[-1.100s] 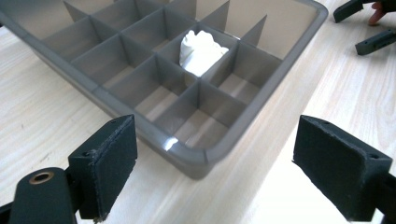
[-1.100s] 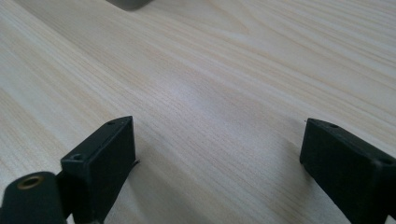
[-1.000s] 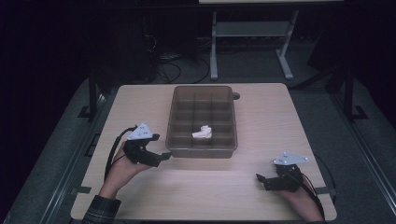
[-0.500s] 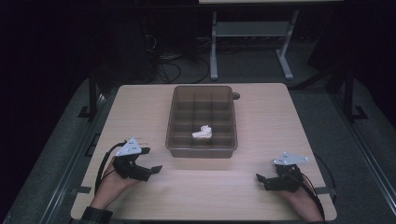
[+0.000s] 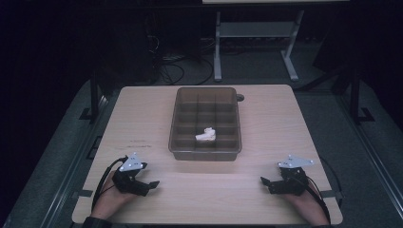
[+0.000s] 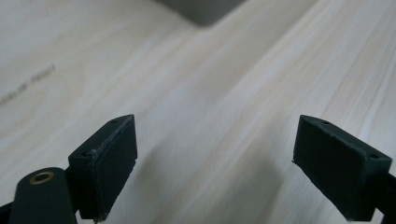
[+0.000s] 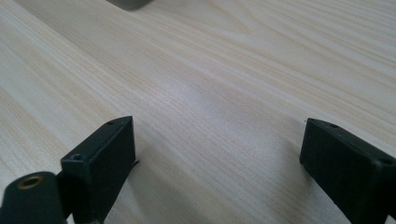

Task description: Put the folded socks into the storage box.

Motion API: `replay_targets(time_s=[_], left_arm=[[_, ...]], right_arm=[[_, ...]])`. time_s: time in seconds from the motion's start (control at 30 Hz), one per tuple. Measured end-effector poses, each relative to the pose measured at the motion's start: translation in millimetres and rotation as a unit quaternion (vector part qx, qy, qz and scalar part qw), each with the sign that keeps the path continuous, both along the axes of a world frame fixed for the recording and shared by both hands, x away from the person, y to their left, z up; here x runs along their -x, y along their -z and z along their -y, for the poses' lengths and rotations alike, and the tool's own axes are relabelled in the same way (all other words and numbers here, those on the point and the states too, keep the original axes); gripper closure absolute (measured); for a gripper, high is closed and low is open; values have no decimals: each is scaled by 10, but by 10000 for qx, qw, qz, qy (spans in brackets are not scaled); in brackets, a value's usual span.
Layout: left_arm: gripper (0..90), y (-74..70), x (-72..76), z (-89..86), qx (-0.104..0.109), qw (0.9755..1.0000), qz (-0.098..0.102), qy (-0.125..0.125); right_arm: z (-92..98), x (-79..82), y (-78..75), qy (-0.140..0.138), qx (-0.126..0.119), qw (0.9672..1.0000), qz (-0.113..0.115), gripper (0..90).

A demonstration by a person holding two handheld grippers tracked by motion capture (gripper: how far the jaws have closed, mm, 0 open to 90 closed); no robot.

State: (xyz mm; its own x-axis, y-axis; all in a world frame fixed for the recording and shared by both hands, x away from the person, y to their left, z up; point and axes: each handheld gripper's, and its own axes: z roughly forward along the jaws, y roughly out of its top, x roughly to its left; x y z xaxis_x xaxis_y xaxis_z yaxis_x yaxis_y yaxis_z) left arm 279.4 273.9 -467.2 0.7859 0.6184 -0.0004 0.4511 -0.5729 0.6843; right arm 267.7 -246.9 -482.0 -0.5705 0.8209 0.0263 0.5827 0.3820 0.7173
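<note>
A smoky translucent compartment box [image 5: 205,122] stands at the middle of the wooden table [image 5: 142,118]. One small white part [image 5: 206,136] lies in a near-row compartment of it. My left gripper [image 5: 151,185] rests low at the table's front left, open, with only bare wood between its jaws [image 6: 215,158]. At the front right my right gripper [image 5: 264,181] is also open over bare wood [image 7: 217,158]. A corner of the box [image 6: 201,9] shows far ahead in the left gripper view, and a sliver of the box [image 7: 128,3] in the right gripper view.
A small dark round fitting [image 5: 240,98] sits on the table just behind the box's right corner. Faint pencil marks [image 5: 138,142] lie left of the box. A white metal stand [image 5: 252,33] and cables [image 5: 176,61] are on the floor beyond the table.
My left gripper has drawn back from beside the box's front left corner toward the table's front left edge. The right gripper has stayed where it was.
</note>
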Motion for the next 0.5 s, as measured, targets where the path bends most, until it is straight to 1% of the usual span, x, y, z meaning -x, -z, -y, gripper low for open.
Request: replay_targets(time_s=[0.03, 0.1, 0.13, 0.27, 0.33, 0.5], left_arm=[[134, 19, 6, -7, -64, 10000, -6, -5], [133, 33, 21, -29, 6, 10000, 28, -11], [133, 34, 25, -38, 1, 10000, 40, -27], [132, 70, 43, -73, 181, 9997, 154, -41], [133, 77, 47, -80, 201, 9996, 185, -36], [132, 78, 47, -80, 199, 9996, 185, -35]], right_arm=[[0, 0, -1, -1, -1, 10000, -2, 101], [0, 0, 0, -2, -1, 10000, -1, 100], [0, 0, 0, -3, 1, 10000, 0, 101], [0, 0, 0, -3, -1, 10000, 0, 100], [0, 0, 0, -5, 1, 10000, 1, 100], [-2, 0, 0, 0, -8, 10000, -2, 101]])
